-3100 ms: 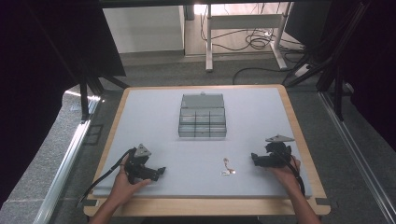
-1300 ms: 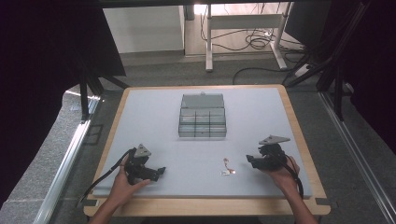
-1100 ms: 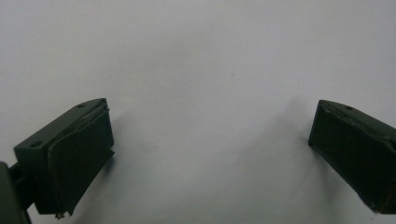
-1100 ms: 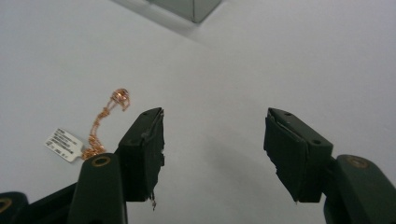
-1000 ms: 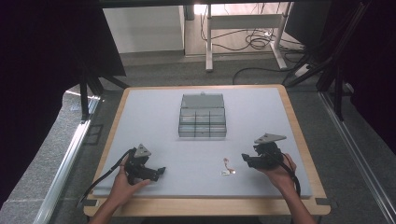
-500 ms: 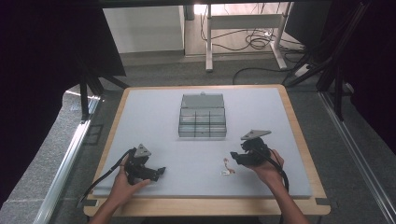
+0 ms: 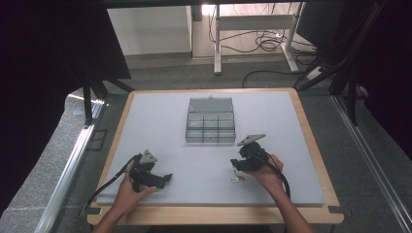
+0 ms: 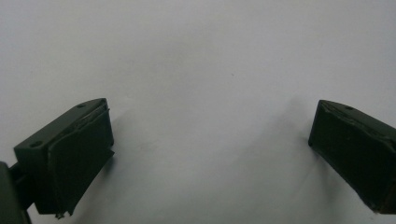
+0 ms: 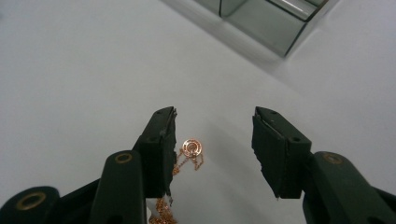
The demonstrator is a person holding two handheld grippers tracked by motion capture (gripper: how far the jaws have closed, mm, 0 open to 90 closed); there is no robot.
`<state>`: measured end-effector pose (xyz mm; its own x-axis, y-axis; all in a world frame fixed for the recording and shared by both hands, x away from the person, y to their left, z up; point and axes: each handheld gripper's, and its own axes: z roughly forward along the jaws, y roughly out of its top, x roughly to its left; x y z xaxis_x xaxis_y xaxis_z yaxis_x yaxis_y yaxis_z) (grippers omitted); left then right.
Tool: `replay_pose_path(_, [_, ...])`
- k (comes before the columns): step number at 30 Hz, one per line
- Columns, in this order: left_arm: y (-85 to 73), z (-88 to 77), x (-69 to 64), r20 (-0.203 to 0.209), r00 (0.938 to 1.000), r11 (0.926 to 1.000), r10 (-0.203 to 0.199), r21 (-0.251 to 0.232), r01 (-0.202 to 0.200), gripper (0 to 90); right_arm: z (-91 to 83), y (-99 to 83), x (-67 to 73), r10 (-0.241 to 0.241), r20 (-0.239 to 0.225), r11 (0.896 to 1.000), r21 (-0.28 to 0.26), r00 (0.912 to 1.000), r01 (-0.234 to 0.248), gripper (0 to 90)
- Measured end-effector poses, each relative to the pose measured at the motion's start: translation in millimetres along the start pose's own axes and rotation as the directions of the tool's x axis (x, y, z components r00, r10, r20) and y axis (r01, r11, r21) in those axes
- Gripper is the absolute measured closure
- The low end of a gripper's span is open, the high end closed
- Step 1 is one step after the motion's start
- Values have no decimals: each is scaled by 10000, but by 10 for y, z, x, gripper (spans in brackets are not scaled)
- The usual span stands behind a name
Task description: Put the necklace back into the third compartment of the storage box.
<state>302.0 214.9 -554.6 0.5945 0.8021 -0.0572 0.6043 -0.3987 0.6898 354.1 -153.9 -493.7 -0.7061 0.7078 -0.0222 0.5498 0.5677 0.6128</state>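
A thin rose-gold chain with a round pendant (image 9: pixel 192 147) lies on the white table mat; in the high view the chain (image 7: pixel 236 178) is a small speck just below my right gripper (image 7: pixel 236 164). In the right gripper view my right gripper (image 9: pixel 212 140) is open, jaws straddling the pendant, the chain running under the left jaw. A clear compartment box (image 7: pixel 210 123) with its lid up stands mid-table; its corner (image 9: pixel 261 23) appears beyond the right jaws. My left gripper (image 7: pixel 166 178) rests open on the mat at the front left, and nothing lies between its jaws (image 8: pixel 210 140).
The white mat (image 7: pixel 160 126) covers a wood-rimmed table (image 7: pixel 313 141). Black cables trail from both grippers toward the front edge. Dark frame legs and floor cables lie beyond the table's far side.
My right gripper has moved left and slightly toward the table's middle, coming over the chain. The left gripper has stayed put.
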Motion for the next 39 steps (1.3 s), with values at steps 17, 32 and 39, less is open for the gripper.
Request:
replay_pose_path(17, [-1, 0, -1, -1, 10000, 10000, -9, -6, 9, 0, 164, -16, 58, -270, -68, 9959, 862, 9996, 275, 581])
replay_pose_path(32, [1, -1, 2, -4, 10000, 10000, 44, 10, -44, 0, 218, 64, 123, -194, -41, 9867, 1612, 9998, 198, 767])
replay_pose_path(39, [1, -1, 2, -2, 10000, 10000, 43, 12, -43, 0, 216, 58, 96, 2, -189, 9878, 1556, 9998, 27, 770])
